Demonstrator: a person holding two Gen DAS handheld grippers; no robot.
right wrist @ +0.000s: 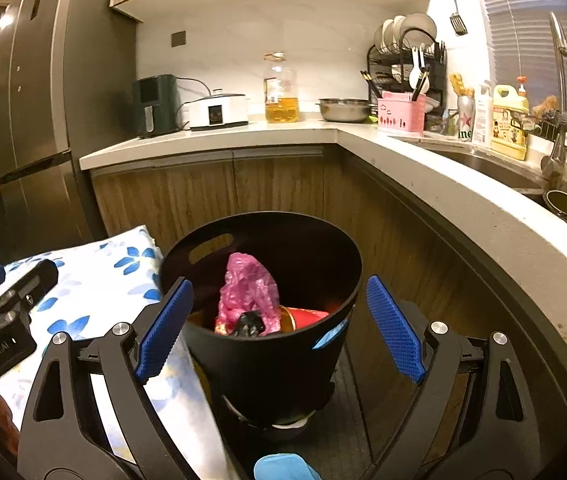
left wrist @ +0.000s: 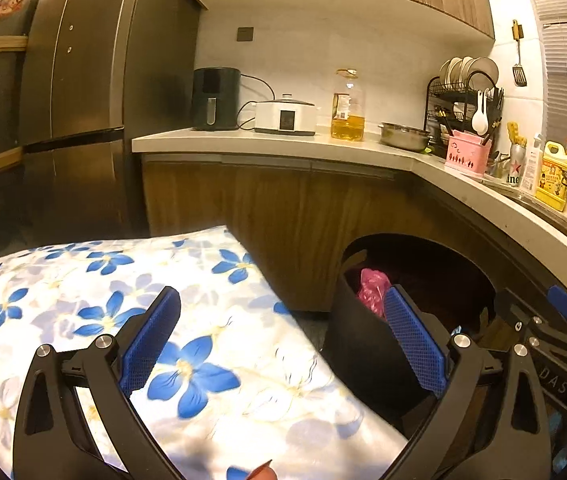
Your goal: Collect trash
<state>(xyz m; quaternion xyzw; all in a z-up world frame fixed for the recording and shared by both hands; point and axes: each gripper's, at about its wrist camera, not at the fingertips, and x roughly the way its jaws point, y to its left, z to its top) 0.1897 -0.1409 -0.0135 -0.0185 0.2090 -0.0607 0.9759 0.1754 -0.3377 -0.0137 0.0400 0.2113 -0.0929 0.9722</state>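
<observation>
Here, both grippers hover with jaws wide and empty: the right gripper (right wrist: 279,328) faces the black bin (right wrist: 267,356), pink bag (right wrist: 249,292) inside; the left gripper (left wrist: 283,344), at nine o'clock, overhangs the floral cloth (left wrist: 83,304), seemingly seeking more trash.

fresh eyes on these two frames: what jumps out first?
The black trash bin on the floor by the cabinets, a crumpled pink bag poking up inside. The right claw hangs open over it. Beside it, the blue-flowered cloth under the open left claw.
</observation>
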